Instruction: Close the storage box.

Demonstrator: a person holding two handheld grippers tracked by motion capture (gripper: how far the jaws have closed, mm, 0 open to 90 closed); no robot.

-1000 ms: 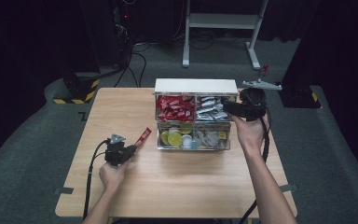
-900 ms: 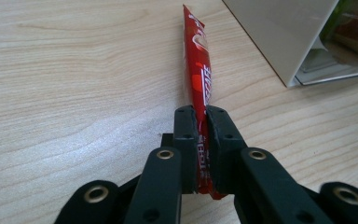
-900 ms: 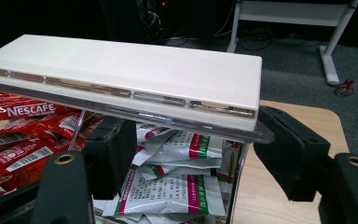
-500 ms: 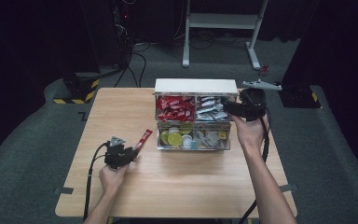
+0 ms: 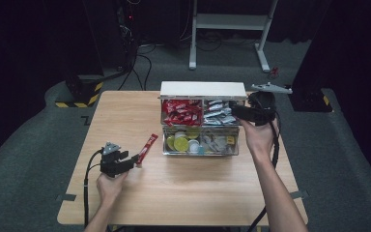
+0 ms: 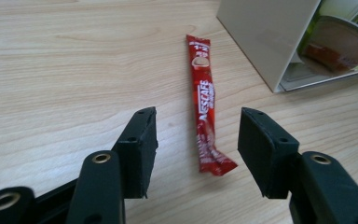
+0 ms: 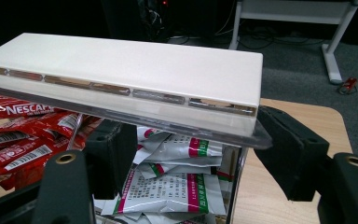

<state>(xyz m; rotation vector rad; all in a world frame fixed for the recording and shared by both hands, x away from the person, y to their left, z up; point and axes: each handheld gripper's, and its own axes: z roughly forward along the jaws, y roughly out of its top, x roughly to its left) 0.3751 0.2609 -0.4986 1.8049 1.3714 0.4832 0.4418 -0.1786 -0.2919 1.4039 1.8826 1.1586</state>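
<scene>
A red Nescafe stick sachet [image 6: 204, 93] lies flat on the wooden table [image 5: 188, 188], left of a clear compartment box [image 5: 200, 152]. My left gripper [image 6: 196, 126] is open, and the sachet's near end lies between its jaws without touching them; in the high view the left gripper [image 5: 136, 159] sits just beside the sachet [image 5: 147, 147]. My right gripper [image 7: 198, 140] is open at the box's right end, its jaws either side of the corner of the raised white lid [image 7: 121, 70]. In the high view the right gripper [image 5: 235, 112] is over the back right compartment.
The box holds red sachets [image 7: 18, 135] back left, white-and-green packets [image 7: 177, 186] back right, and round lidded cups [image 5: 179, 143] in front. Its side wall [image 6: 261, 37] stands close to the loose sachet. Bare wood spreads along the table's near side.
My left gripper has drawn back slightly toward the near edge. The sachet, the box and my right gripper have stayed where they were.
</scene>
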